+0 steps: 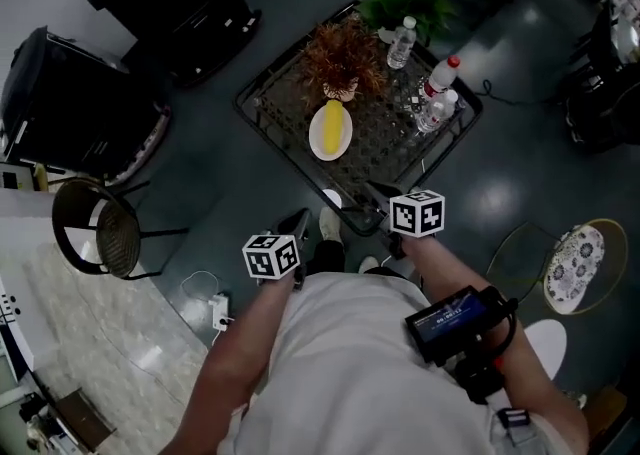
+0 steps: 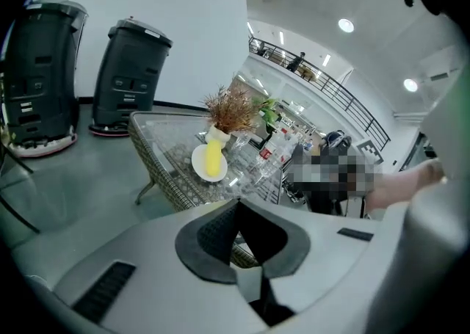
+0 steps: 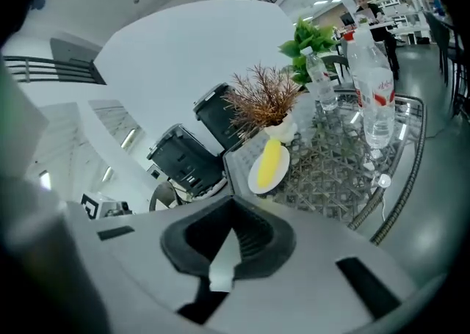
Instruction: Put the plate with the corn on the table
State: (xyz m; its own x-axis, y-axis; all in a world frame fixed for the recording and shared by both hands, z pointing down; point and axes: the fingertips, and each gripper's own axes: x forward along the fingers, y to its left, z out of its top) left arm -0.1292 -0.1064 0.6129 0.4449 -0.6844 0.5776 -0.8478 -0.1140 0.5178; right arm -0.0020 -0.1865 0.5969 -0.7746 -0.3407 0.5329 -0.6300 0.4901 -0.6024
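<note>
1. Jaws of the left gripper [image 2: 236, 204] are pressed together at the tips with nothing between them. The right gripper [image 3: 233, 200] is likewise closed and empty.
2. Only the head view shows both grippers at once. They are held in front of the person's torso, by the nearest corner of the table [image 1: 380, 148].
3. The plate [image 1: 330, 131] with the corn [image 1: 333, 125] rests on the glass-topped wicker table. It is beyond both sets of jaws and well apart from them. It sits up and left of the left tips, and up and slightly right of the right tips.
4. A dried plant [image 1: 343, 58] in a pale vase stands just behind the plate. Water bottles [image 3: 376, 97] are off to one side, their red labels legible only in the right gripper view.
5. Farthest off, the left gripper view alone shows a railed balcony [image 2: 323, 83] past two black machines [image 2: 128, 75].
</note>
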